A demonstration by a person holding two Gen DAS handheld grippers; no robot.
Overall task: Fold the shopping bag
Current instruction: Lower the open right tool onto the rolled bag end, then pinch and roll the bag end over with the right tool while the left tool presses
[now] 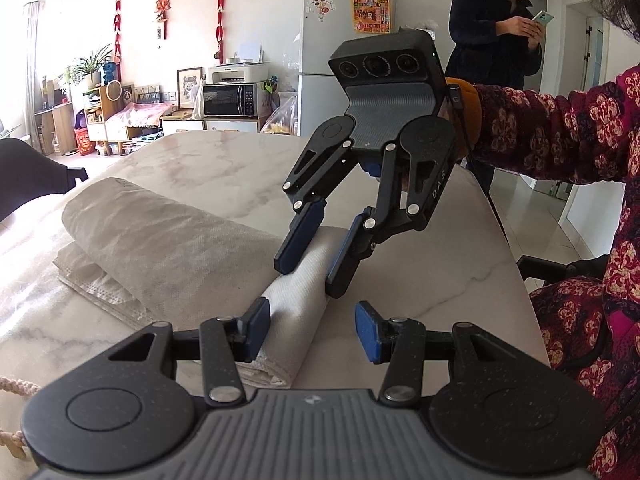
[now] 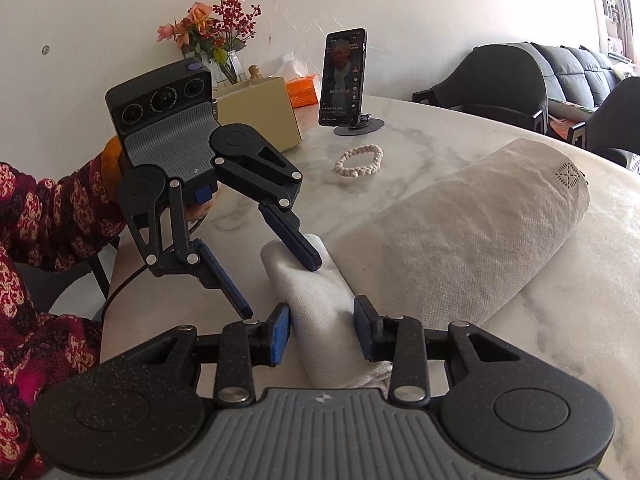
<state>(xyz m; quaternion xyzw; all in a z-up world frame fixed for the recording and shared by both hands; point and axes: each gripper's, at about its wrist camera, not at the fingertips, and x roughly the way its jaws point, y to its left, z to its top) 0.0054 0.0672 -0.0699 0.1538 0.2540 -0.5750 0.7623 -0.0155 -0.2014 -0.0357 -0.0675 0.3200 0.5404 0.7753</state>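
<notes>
- Shopping bag (image 1: 172,248) lies rolled on the marble bench (image 1: 224,168), centre frame, narrow end toward us.
- Right hand-held gripper (image 1: 310,266) pinches that narrow end.
- Left hand-held gripper (image 1: 314,330) straddles it, half-wide; only one pad touches.
- Risk: springy fabric unrolls if either lets go.

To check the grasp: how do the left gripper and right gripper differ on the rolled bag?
The left gripper stands wider than the right gripper. Only one left gripper finger touches the shopping bag; the right gripper presses it from both sides. Both tilt down over one narrow roll.
</notes>
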